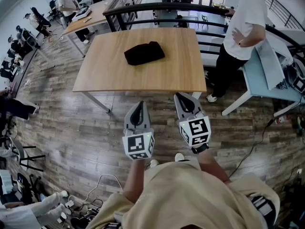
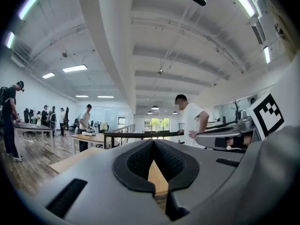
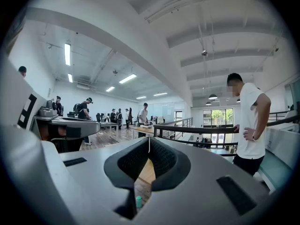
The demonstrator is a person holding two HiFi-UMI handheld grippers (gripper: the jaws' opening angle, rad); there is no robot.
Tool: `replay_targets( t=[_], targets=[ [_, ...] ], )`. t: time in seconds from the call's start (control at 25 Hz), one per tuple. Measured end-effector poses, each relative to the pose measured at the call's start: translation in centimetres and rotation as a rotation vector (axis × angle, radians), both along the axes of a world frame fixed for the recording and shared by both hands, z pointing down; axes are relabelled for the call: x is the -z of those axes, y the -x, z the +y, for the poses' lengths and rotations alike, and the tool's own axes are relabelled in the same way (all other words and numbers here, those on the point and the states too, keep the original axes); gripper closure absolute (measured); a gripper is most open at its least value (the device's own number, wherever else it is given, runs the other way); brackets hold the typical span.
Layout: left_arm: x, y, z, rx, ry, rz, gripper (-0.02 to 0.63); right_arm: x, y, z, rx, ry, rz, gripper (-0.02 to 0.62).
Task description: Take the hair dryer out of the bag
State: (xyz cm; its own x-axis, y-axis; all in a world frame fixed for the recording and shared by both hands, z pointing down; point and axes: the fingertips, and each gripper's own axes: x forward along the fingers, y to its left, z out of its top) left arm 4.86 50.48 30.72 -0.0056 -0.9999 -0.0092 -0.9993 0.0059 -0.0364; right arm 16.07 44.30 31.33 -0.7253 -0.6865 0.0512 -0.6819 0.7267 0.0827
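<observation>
A black bag [image 1: 144, 53] lies closed and slumped on the far middle of a wooden table [image 1: 114, 78]. No hair dryer shows anywhere. Both grippers hover over the floor just short of the table's near edge, pointing level toward it and well apart from the bag. My left gripper [image 1: 138, 106] is shut with nothing between its jaws. My right gripper [image 1: 183, 98] is beside it, also shut and empty. In the left gripper view the left gripper [image 2: 153, 143] has its jaw tips meeting, and the right gripper view shows the right gripper [image 3: 149, 139] the same way.
A person in a white shirt [image 1: 244, 25] stands at the table's right side, by a dark railing [image 1: 157, 7]. A pale blue table [image 1: 259, 82] sits further right. Cables [image 1: 100, 187] trail on the wood floor at the lower left. Other desks and people fill the far left.
</observation>
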Motion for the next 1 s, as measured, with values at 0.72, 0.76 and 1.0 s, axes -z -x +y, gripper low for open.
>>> replay_targets(
  t=[0.72,0.76,1.0],
  targets=[
    [-1.3,-4.0,-2.6,0.02,0.011,0.038,0.594,-1.3,-3.5,-1.6,0.047,0.029,-0.008,0.578],
    [-1.3,-4.4,-2.7,0.023,0.011,0.039,0.594,-1.4,-3.9,-1.7,0.05,0.031,-0.005,0.578],
    [-2.6,-6.8,-2.5,0.029,0.038,0.037,0.594,-3.7,-6.4,-2.6,0.038,0.09,0.0,0.578]
  ],
)
